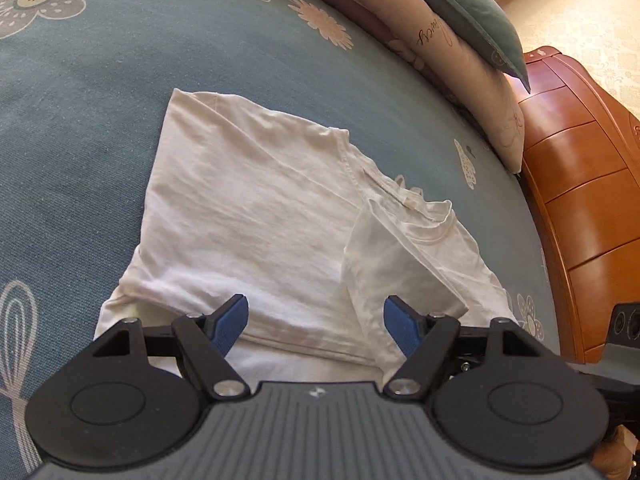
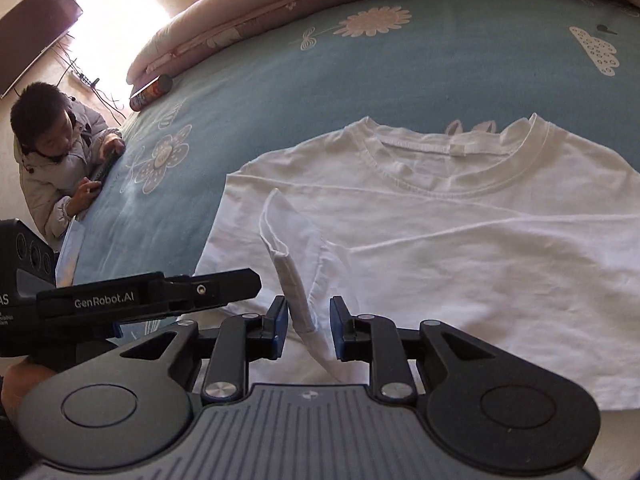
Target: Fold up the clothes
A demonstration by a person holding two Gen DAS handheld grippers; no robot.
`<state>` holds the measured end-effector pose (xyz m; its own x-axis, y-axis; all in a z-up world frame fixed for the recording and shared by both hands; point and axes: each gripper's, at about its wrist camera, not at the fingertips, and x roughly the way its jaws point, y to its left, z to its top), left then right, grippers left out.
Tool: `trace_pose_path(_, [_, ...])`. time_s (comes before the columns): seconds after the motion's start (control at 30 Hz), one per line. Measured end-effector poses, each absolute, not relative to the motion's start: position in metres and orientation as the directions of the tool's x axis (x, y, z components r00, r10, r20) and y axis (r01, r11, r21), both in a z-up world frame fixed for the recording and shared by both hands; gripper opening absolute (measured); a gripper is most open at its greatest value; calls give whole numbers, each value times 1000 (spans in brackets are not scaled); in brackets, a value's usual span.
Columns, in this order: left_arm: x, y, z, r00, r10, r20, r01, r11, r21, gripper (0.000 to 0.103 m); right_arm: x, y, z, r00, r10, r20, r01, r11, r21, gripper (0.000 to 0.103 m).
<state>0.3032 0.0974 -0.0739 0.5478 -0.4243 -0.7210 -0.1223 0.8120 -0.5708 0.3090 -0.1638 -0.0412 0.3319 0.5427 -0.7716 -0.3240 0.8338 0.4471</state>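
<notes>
My right gripper (image 2: 308, 326) has its jaws apart w/ the T-shirt's (image 2: 460, 240) folded-in sleeve (image 2: 296, 280) standing up between them; the pads don't look pressed on it, so I read it as let go, not gripped. My left gripper (image 1: 316, 322) is spread wide just above the shirt's near edge, nothing in it. The shirt lies flat on the blue bedspread (image 1: 100, 100), collar (image 2: 452, 156) on the far side from me, one side already folded in. Handling, imo: thin cotton, v. light, limp, no stiffness, so it'll sag and crease if lifted by one pt. Best to pinch hems or the shoulder seam, both grippers, pull taut, lay down slow.
</notes>
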Motion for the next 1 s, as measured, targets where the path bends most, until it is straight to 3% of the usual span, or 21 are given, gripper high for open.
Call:
trace_pose_path(0.07, [303, 95, -79, 540, -448, -713, -107, 803, -586, 74, 297, -173, -45, 321, 521, -791, -309, 847, 432, 41])
trace_pose_path(0.33, [304, 80, -87, 541, -575, -614, -27, 718, -696, 75, 289, -195, -58, 310, 472, -825, -250, 878, 408, 42])
trace_pose_path(0.43, [304, 74, -82, 548, -600, -583, 31, 711, -702, 79, 290, -195, -55, 327, 478, -815, -234, 877, 420, 42])
trace_pose_path(0.57, [304, 58, -78, 529, -600, -601, 117, 753, -648, 81, 288, -200, -56, 330, 479, -814, -213, 877, 430, 42])
trace_pose_path(0.73, [312, 53, -87, 555, -545, -628, 60, 780, -623, 78, 282, -210, -61, 315, 466, -826, -204, 884, 421, 42])
trace_pose_path(0.77, [314, 54, -88, 567, -522, -637, 32, 787, -616, 64, 281, -212, -61, 313, 462, -830, -202, 886, 417, 42])
trace_pose_path(0.8, [316, 52, -88, 560, -491, -667, 7, 808, -589, 30, 279, -214, -62, 313, 458, -832, -198, 888, 415, 42])
trace_pose_path(0.83, [318, 50, -88, 551, -459, -697, -18, 828, -560, 11, 277, -217, -62, 312, 456, -834, -193, 890, 414, 42])
trace_pose_path(0.87, [320, 48, -88, 540, -418, -731, -38, 855, -517, 4, 275, -219, -63, 312, 454, -835, -189, 891, 413, 42])
trace_pose_path(1.0, [320, 39, -67, 558, -401, -727, -4, 874, -485, 4, 267, -228, -62, 317, 440, -840, -180, 898, 402, 42])
